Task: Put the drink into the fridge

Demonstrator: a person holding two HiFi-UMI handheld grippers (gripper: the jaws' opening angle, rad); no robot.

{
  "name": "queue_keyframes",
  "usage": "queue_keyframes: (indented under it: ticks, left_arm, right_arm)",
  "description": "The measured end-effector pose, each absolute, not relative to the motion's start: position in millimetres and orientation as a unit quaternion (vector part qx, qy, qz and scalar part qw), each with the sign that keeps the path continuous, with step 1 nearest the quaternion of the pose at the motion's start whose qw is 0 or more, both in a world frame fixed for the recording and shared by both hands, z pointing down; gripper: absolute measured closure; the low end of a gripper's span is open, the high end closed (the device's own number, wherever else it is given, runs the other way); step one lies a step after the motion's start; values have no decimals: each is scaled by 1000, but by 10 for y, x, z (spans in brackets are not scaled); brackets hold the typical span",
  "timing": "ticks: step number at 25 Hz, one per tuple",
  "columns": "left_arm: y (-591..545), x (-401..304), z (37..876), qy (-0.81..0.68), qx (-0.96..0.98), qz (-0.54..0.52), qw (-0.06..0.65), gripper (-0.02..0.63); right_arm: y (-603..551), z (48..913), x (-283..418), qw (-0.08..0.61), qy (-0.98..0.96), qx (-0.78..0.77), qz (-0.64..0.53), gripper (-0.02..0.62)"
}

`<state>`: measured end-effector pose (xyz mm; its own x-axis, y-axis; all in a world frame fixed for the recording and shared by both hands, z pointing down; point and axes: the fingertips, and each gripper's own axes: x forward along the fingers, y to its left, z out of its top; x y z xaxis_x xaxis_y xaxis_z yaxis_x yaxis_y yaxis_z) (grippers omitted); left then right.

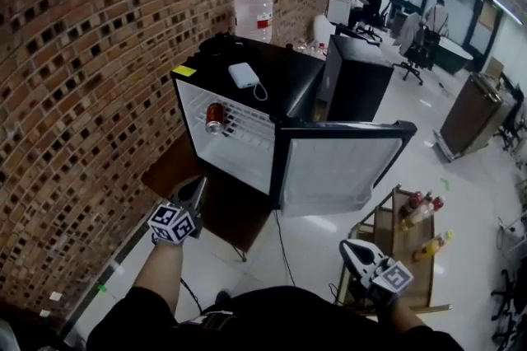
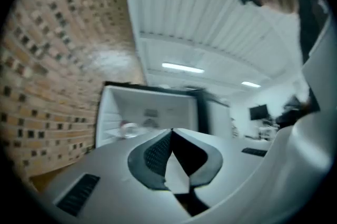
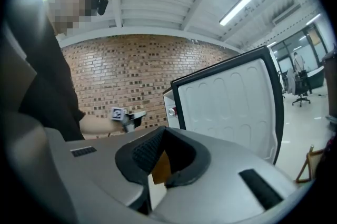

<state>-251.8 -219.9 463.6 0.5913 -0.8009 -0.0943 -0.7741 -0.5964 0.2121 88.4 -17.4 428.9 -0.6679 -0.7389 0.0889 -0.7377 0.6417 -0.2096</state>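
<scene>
Brickwork [image 1: 74,77] is filling the left side of the head view, and a small black fridge [image 1: 290,79] is standing against it on a low wooden bench [image 1: 167,166]. Its door [image 1: 339,173] is hanging wide open toward the right, showing its white inner lining. The drink [image 1: 215,117], a reddish can, is lying on its side on the wire shelf [image 1: 247,125] in the upper part of the white interior, near the left wall. A white power bank [image 1: 244,75] with a short cable is resting on the fridge top, and a yellow note [image 1: 184,71] is sitting at the front left corner of that top. A large clear water jug [image 1: 254,13] is standing behind the fridge by the wall.

The left claw [image 1: 198,188] is hovering in front of the bench, below the open interior and apart from it; its jaws are pressing together with nothing between them, as its own view shows [image 2: 171,131], where the drink [image 2: 126,128] is appearing only as a blur inside the fridge. The right claw [image 1: 352,247] is hanging low on the right, beneath the door and beside a wooden cart [image 1: 385,236] that is carrying several bottles [image 1: 418,208]. Its jaws [image 3: 164,129] are also meeting at the tips and holding nothing, and they are pointing toward the inner face of the door [image 3: 231,102]
</scene>
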Motion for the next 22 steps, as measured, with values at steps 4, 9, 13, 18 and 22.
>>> queue_keyframes:
  ticks: [4,9,13,18,22]
  left_arm:
    - [-4171,-2917,4884,-496,841,-141,164,606]
    - [-4884,-2409,4462,-462,872,-97,131,606]
    - [-4898,-2236,4370,-442,885,-86,121,606]
    - [-4150,-2278,4273,-405,900,-132,96,606]
    - [-3456,-2337,4375,-394,908,-113,84,606]
  right_arm:
    - [-63,4626,896,-61,882,-443,-148,580]
    - [3,4561,760,-101,869,-465,-138,580]
    - [-50,4569,799,-91,863,-477,-140,580]
    - [-388,4509,664,-64,883,-449,-121,580]
    - [-627,4437,625,-54,897,-426,-104,580]
